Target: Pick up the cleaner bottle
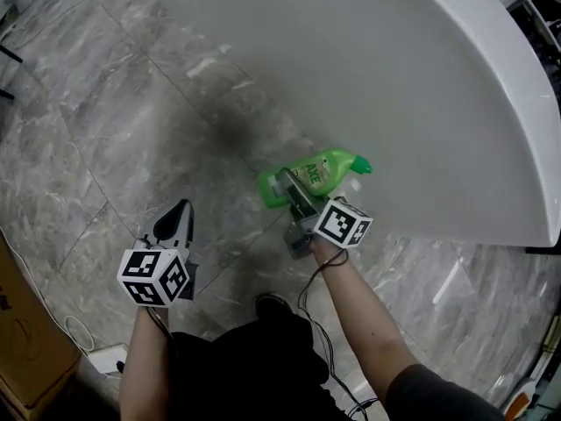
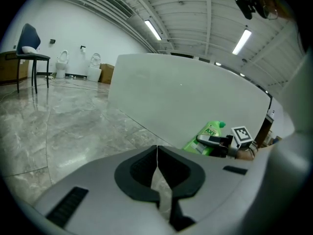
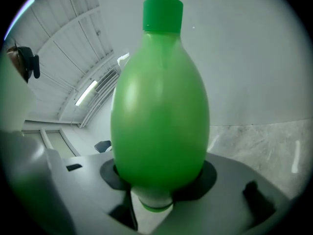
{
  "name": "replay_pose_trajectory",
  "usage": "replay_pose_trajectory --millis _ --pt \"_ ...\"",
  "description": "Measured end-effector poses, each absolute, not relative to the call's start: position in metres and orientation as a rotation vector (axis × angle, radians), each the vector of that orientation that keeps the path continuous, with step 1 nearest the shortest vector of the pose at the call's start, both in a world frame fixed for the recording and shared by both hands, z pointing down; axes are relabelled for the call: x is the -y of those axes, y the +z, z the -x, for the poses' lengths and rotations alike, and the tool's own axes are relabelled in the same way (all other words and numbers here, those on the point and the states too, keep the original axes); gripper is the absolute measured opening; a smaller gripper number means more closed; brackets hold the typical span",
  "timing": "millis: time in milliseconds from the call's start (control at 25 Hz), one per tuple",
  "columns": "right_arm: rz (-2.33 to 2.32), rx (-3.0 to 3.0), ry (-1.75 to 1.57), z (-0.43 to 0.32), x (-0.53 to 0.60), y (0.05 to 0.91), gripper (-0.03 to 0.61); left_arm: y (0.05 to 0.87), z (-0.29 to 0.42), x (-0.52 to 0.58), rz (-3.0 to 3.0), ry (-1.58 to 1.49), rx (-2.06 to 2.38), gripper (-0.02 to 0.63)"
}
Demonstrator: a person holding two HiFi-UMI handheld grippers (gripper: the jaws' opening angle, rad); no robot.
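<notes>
1. Green plastic cleaner bottle (image 1: pixel 323 174) with green cap: centre of the head view, lying slanted, cap toward the upper right, yellow label facing up.
2. In the right gripper view the bottle (image 3: pixel 159 106) fills the middle of the frame, cap at top centre, and its lower body sits between the two jaws.
3. Right gripper (image 1: pixel 287 185): clamped on the bottle, one jaw on each side of the body. Its black-and-white marker cube (image 1: pixel 343 222) is just below and right of the bottle.
4. The left gripper view shows the bottle (image 2: pixel 209 133) at right centre, held in front of the tub wall.
5. Left gripper (image 1: pixel 181 209): lower left of the head view, well apart from the bottle. Its jaws are pressed together (image 2: pixel 157 153) with nothing between them. Its marker cube (image 1: pixel 155 276) is below it.
6. Large white tub with rounded rim (image 1: pixel 491 103): takes up the upper right of the head view, directly behind the bottle.
7. Grey marble-pattern tile floor (image 1: pixel 96 130): left and bottom of the head view.
8. Brown cardboard box (image 1: pixel 22 345): lower left edge.
9. Dark chair (image 2: pixel 30 45): upper left of the left gripper view.
</notes>
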State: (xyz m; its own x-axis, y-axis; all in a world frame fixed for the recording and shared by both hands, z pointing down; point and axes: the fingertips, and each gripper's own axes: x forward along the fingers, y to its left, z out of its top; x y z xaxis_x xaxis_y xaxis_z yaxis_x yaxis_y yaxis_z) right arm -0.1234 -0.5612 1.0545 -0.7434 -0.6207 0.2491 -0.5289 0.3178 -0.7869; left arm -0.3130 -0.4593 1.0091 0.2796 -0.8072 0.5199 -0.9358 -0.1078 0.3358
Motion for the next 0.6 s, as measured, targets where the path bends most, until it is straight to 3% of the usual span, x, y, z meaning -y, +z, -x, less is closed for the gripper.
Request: replay_pose_trajectory --millis 600 --pt "0.989 -2.499 -1.571 0.134 0.455 0.745 0.201 0.754 0.328 0.364 -1.846 0.224 1.559 0.015"
